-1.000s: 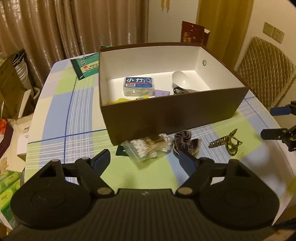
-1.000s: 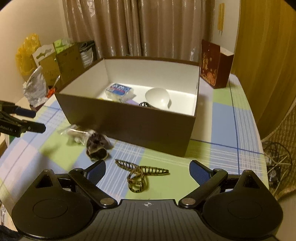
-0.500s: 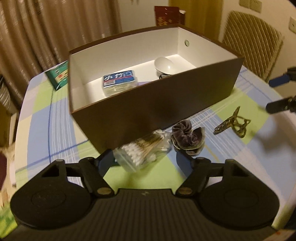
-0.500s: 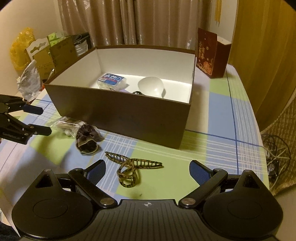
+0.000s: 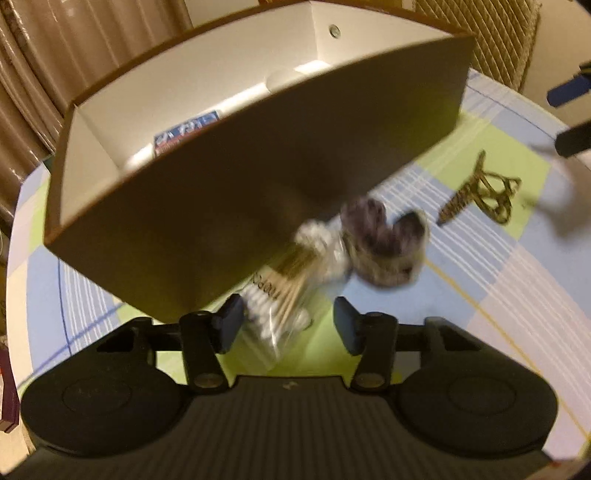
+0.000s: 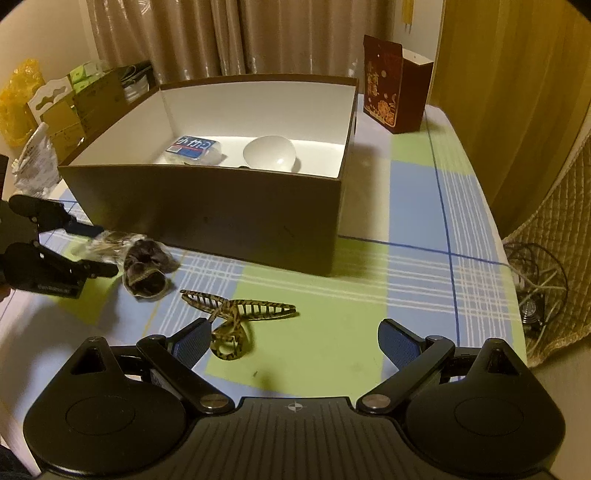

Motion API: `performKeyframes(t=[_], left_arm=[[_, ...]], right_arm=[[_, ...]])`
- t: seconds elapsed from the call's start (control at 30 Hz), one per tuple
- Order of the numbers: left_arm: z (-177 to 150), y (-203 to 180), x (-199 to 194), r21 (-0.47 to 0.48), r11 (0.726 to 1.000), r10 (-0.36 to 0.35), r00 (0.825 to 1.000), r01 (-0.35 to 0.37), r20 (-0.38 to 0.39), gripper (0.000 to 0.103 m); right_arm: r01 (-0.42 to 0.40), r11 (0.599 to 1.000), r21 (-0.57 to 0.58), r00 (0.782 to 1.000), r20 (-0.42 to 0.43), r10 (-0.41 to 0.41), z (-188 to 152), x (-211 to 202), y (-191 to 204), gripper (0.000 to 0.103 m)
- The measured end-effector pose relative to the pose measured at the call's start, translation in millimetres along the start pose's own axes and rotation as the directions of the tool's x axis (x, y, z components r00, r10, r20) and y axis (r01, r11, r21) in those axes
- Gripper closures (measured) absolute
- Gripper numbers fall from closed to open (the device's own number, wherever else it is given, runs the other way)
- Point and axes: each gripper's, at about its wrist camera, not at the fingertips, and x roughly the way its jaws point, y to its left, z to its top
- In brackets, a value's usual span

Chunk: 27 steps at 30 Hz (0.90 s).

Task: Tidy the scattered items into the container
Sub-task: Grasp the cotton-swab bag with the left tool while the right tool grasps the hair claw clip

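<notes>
A brown box (image 5: 229,192) (image 6: 207,206) with a white inside stands on the checked tablecloth. It holds a blue tissue pack (image 6: 194,147) and a white bowl (image 6: 269,153). A clear bag of cotton swabs (image 5: 284,295) (image 6: 107,242) lies at the box's front. My left gripper (image 5: 286,326) (image 6: 94,251) is open with the bag's near end between its fingers. A grey scrunchie (image 5: 384,240) (image 6: 146,267) lies beside the bag. A tortoiseshell hair claw (image 5: 480,192) (image 6: 236,314) lies on the cloth. My right gripper (image 6: 295,341) is open, just before the claw.
A dark red gift box (image 6: 395,85) stands at the table's far right corner. Cartons and bags (image 6: 55,110) are stacked left of the table. A quilted chair (image 5: 491,33) and loose cables (image 6: 535,277) sit off the right edge.
My left gripper has moved forward and down, so the swab bag now lies between its fingers. My right gripper has come nearer to the hair claw.
</notes>
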Motion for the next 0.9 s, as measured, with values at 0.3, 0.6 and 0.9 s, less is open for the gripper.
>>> performKeyframes(t=[0.3, 0.6, 0.9], left_arm=[[-11, -20, -24, -0.041, 0.998, -0.038, 0.999, 0.039, 0.006, 0.056], [18, -6, -13, -0.028, 0.999, -0.047, 0.999, 0.047, -0.001, 0.046], [22, 0, 14, -0.089, 0.986, -0.144, 0.988, 0.138, -0.064, 0.076]], right_arm=[[-0.009, 1.0, -0.01, 1.0, -0.022, 0.009, -4, 6, 5, 0.008], [-0.012, 1.0, -0.012, 0.999, -0.031, 0.011, -6, 7, 6, 0.008], [-0.019, 0.999, 0.025, 0.999, -0.032, 0.02, -13, 4, 3, 0.008]])
